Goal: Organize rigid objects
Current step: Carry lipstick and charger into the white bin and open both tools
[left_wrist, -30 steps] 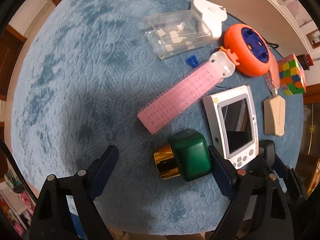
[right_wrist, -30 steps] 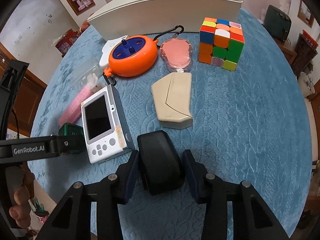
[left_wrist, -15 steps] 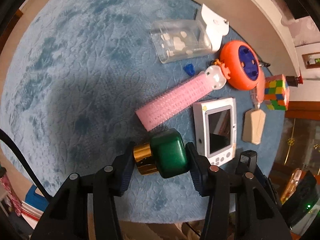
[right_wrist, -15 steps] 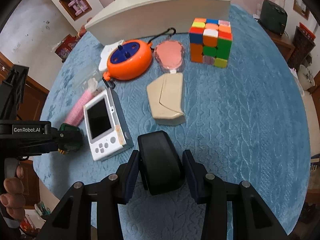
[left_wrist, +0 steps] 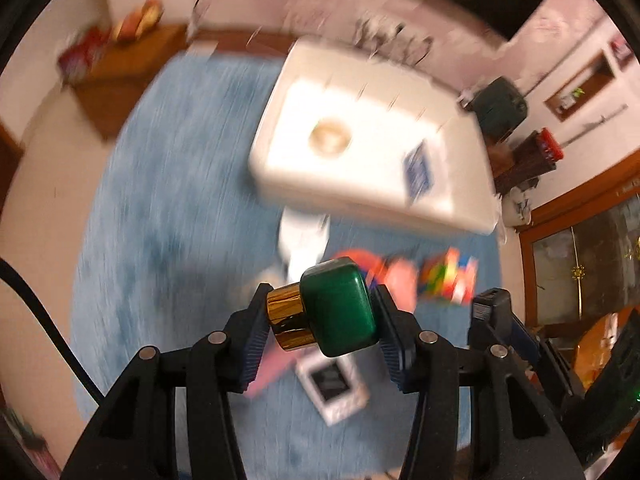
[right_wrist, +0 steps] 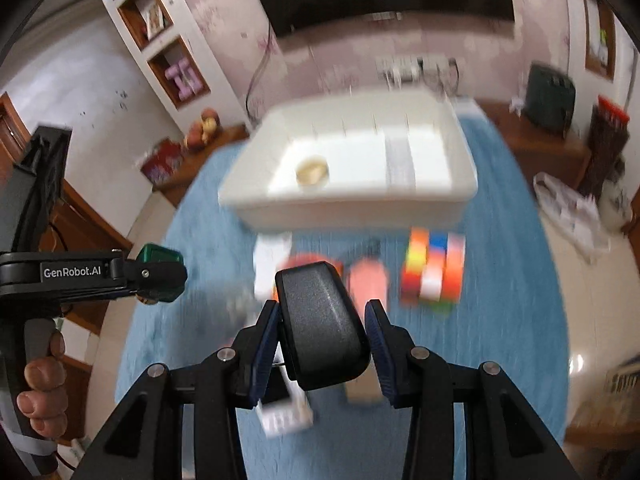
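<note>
**Both claws loaded above the counter**

Only the right view shows a hand (right_wrist: 42,392) gripping the left handle. Left claw (left_wrist: 320,316) clamps a glossy green, gold-collared bottle (left_wrist: 338,310); right claw (right_wrist: 322,338) clamps a matte black rounded case (right_wrist: 320,324), both aloft before the white bin (right_wrist: 432,196).

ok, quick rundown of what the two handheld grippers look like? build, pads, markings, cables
Both match: matte black plastic frames with silver pivot pins and dark blue ribbed pads on the fingers. The left gripper has a black cable trailing off its left side. From the right gripper view, the left one's side reads "GenRobot.AI" in white, above a black pistol handle. No sleeves visible.
</note>
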The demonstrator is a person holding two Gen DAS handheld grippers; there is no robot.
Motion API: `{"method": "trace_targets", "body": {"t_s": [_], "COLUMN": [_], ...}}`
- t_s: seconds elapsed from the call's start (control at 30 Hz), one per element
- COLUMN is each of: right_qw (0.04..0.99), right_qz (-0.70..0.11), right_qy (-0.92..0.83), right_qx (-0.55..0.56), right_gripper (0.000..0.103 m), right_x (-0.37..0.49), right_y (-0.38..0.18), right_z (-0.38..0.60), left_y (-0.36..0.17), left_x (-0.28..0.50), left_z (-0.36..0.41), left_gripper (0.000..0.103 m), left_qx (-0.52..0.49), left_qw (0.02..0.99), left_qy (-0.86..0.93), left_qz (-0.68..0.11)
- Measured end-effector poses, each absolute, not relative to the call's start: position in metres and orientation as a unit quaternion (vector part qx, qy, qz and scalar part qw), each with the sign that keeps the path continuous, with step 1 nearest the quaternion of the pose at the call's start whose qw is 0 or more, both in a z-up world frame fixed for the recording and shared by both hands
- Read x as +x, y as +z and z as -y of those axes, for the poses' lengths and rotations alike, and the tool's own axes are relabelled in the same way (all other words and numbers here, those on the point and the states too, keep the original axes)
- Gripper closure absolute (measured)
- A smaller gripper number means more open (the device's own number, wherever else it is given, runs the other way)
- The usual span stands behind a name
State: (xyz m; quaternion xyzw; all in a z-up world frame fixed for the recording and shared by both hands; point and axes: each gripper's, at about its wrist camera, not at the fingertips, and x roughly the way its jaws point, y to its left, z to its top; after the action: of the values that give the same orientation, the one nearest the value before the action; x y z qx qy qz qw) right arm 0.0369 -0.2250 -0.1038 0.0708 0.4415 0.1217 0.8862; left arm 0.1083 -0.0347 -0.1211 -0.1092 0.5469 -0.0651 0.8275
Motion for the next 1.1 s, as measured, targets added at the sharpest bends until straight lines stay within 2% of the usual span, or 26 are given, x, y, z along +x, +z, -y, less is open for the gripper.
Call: {"method": "trace_targets", "body": {"t_s": [0.23, 0.37, 0.73, 1.1], "right_qw": [0.906, 0.901, 0.855, 0.825], "right_qz": [-0.407, -0.420, -0.509, -0.558], "right_qy": [0.095, 0.079, 0.062, 0.046], "right_qx": [0.060, 0.072, 0.083, 0.081], "right_gripper": [0.059, 0.059, 0.059, 0.058], "right_x": [0.132, 0.181, 0.244, 0.244], "right_y": [-0.068, -0.081, -0.167, -0.205], "right_z": [0.207, 0.203, 0.196, 0.199], "left_y": [-0.083, -0.088, -0.180, -0.211], "left_x": [0.204, 0.246, 0.305, 0.311], "left_z": [0.061, 0.073, 0.089, 0.098], "left_gripper": [0.050, 0.050, 0.050, 0.049], "left_qx": [-0.032, -0.007, 0.058, 0.085], "left_qw": [0.868, 0.867, 0.815, 0.791], "left_qy": [-0.056, -0.051, -0.049, -0.053], "left_qz": [-0.492, -0.496, -0.575, -0.604]}}
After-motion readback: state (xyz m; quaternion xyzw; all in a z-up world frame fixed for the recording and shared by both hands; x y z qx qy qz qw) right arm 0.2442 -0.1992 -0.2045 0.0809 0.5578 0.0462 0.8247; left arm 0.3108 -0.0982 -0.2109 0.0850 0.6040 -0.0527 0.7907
